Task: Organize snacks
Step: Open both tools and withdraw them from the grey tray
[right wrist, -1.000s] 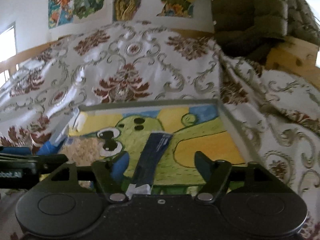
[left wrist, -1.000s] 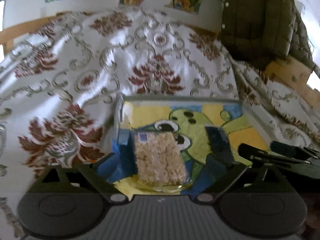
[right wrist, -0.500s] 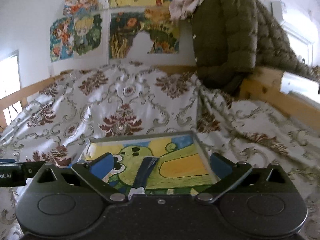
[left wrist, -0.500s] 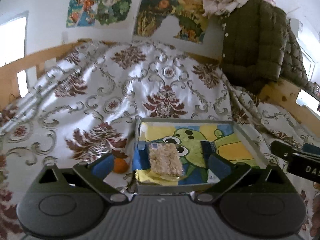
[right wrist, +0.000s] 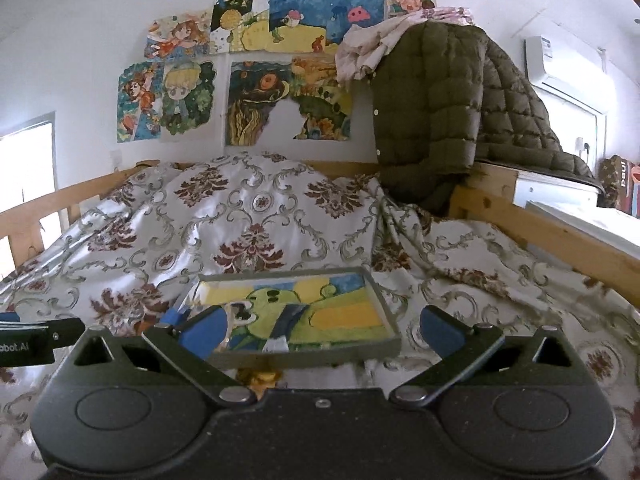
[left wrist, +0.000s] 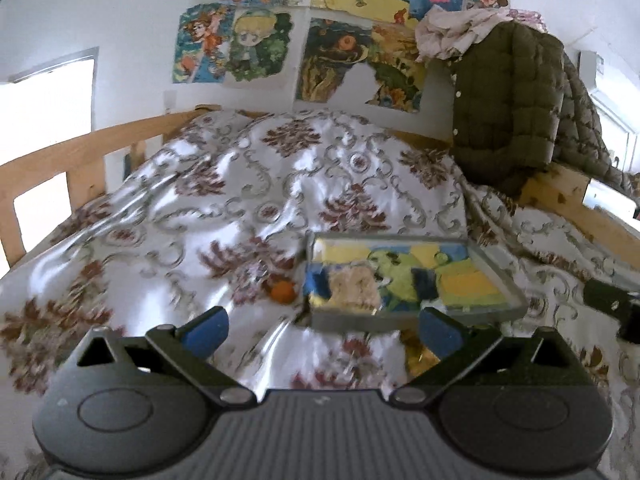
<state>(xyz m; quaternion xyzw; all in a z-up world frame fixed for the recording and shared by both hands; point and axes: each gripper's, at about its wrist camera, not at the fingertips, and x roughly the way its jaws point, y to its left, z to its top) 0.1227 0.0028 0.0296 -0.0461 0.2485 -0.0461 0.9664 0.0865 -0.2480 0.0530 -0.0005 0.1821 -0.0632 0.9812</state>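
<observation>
A shallow grey tray (left wrist: 500, 280) with a green cartoon figure painted inside lies on the bed. In it rest a pale puffed-rice snack pack (left wrist: 356, 286) on the left and a dark blue snack bar (left wrist: 426, 284) in the middle. The bar (right wrist: 286, 320) and the tray's front wall (right wrist: 320, 354) also show in the right wrist view. My left gripper (left wrist: 320, 330) is open and empty, back from the tray's near left corner. My right gripper (right wrist: 322, 330) is wide open and empty, above the tray's near edge. A small orange ball (left wrist: 283, 292) lies left of the tray.
A gold wrapper (left wrist: 416, 354) sits on the floral bedcover (left wrist: 240, 208) just in front of the tray. Wooden rails (left wrist: 80, 152) run along the left and right of the bed. An olive padded jacket (right wrist: 432, 112) hangs at the back right.
Both grippers have drawn back and up from the tray, which now looks smaller and farther. The right jaws have spread wider. The puffed-rice pack and the blue bar stay in the tray.
</observation>
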